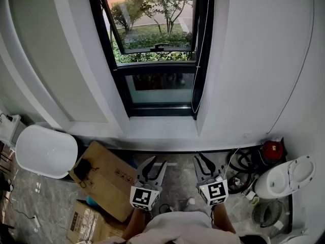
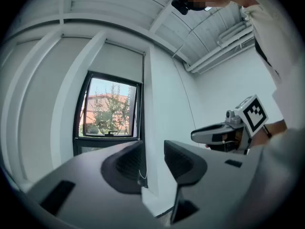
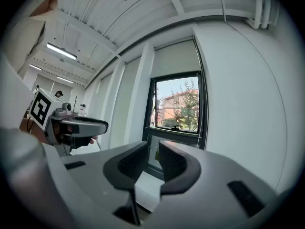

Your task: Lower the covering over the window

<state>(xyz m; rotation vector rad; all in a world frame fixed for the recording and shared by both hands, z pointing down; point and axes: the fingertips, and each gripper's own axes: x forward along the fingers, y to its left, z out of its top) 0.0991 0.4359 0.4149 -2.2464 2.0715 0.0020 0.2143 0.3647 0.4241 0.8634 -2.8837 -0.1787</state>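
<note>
The window (image 1: pixel 155 44) has a black frame, and trees show through its glass. A pale roller blind (image 2: pixel 116 58) (image 3: pixel 176 58) covers only the top of the opening. A thin pull cord (image 1: pixel 195 88) hangs in a loop down the window's right side. My left gripper (image 1: pixel 151 165) (image 2: pixel 152 161) is held low in front of the body, well short of the window, with its jaws wide open and empty. My right gripper (image 1: pixel 205 164) (image 3: pixel 153 162) is level with it to the right. Its jaws stand a narrower gap apart, with nothing between them.
A white sill (image 1: pixel 157 128) runs below the window. A white round seat (image 1: pixel 45 151) and cardboard boxes (image 1: pixel 104 177) lie on the floor at left. At right are coiled cables (image 1: pixel 244 166), a red object (image 1: pixel 272 150) and a white appliance (image 1: pixel 287 177).
</note>
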